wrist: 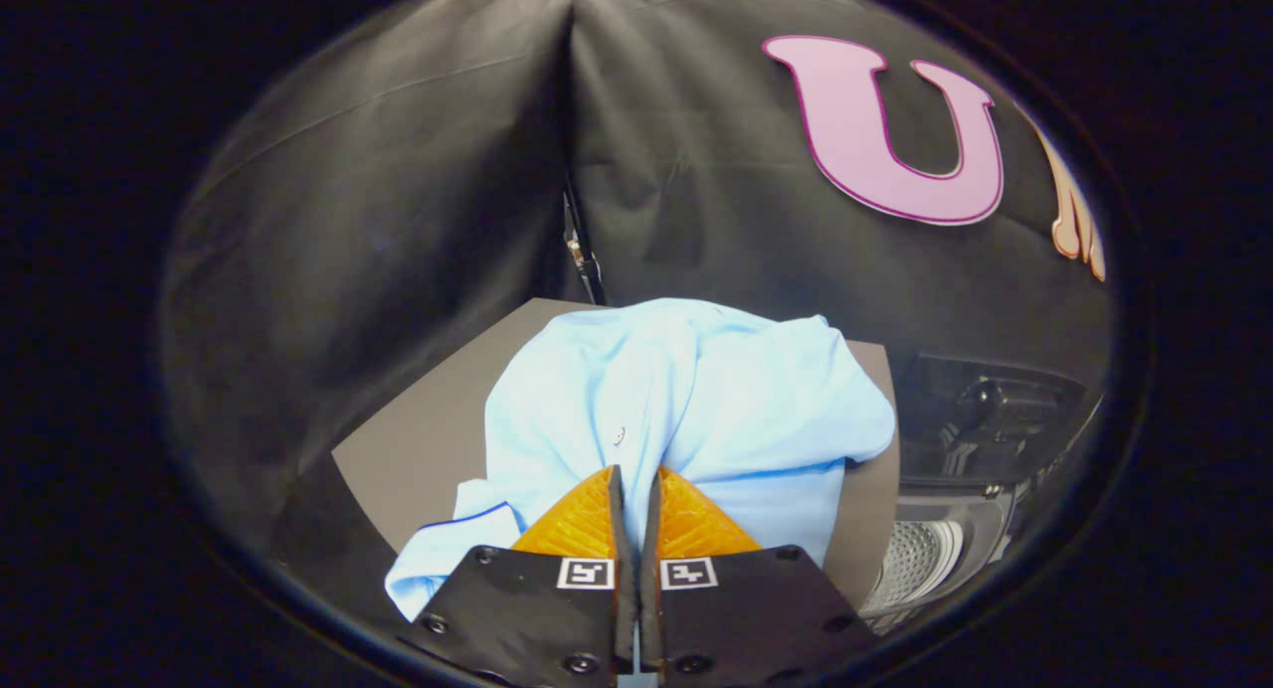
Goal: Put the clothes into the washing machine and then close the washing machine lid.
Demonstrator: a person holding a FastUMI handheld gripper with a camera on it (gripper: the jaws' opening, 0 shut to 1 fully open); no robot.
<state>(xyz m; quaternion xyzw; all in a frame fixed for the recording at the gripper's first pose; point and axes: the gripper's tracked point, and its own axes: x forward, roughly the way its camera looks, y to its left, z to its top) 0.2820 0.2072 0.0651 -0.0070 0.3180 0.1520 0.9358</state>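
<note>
A light blue shirt (686, 400) lies bunched on a grey tabletop (418, 449), spreading just ahead of and beyond my fingers. My gripper (636, 474) is shut on a fold of the shirt, both fingers pressing the cloth with only a thin slit between them. The cloth gathers into creases where the tips pinch it. To the right of the table stands the washing machine (985, 430), its lid up and its perforated metal drum (910, 564) showing below.
The black cloth wall (398, 201) hangs close behind the table and wraps round to the left. A thin dark pole (582, 251) stands in the corner where the two cloth panels meet.
</note>
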